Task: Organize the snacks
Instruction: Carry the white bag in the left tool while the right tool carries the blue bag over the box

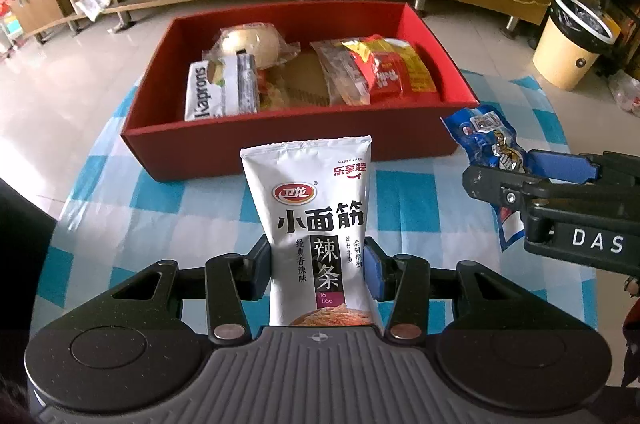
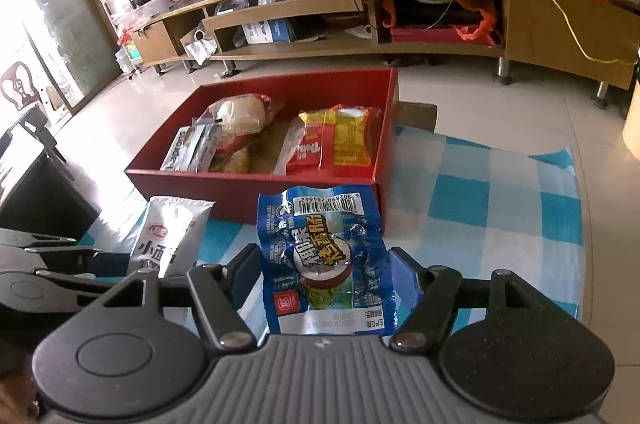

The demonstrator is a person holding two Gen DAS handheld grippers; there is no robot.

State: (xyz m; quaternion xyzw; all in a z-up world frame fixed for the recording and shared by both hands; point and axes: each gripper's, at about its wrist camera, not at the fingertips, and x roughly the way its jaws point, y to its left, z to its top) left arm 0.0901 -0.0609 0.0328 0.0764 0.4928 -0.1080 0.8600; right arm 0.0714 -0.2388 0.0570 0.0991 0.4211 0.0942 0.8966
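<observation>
My left gripper [image 1: 318, 264] is shut on a white snack packet [image 1: 316, 208] with black Chinese lettering, held upright above the checked cloth. The same white packet [image 2: 168, 236] shows at the lower left of the right wrist view. My right gripper [image 2: 324, 276] is shut on a blue snack packet [image 2: 324, 256], also lifted; that blue packet [image 1: 488, 140] and the right gripper [image 1: 532, 168] appear at the right in the left wrist view. Beyond both stands a red box [image 1: 280, 140] [image 2: 248, 184] holding several snacks: a round bun, a white cracker pack, red and yellow packets.
A blue-and-white checked cloth [image 1: 420, 192] [image 2: 480, 192] covers the table, whose edge curves round near the box. Behind it run a tiled floor and a long wooden TV cabinet [image 2: 440, 52]. A cream waste bin [image 1: 572, 40] stands to the right.
</observation>
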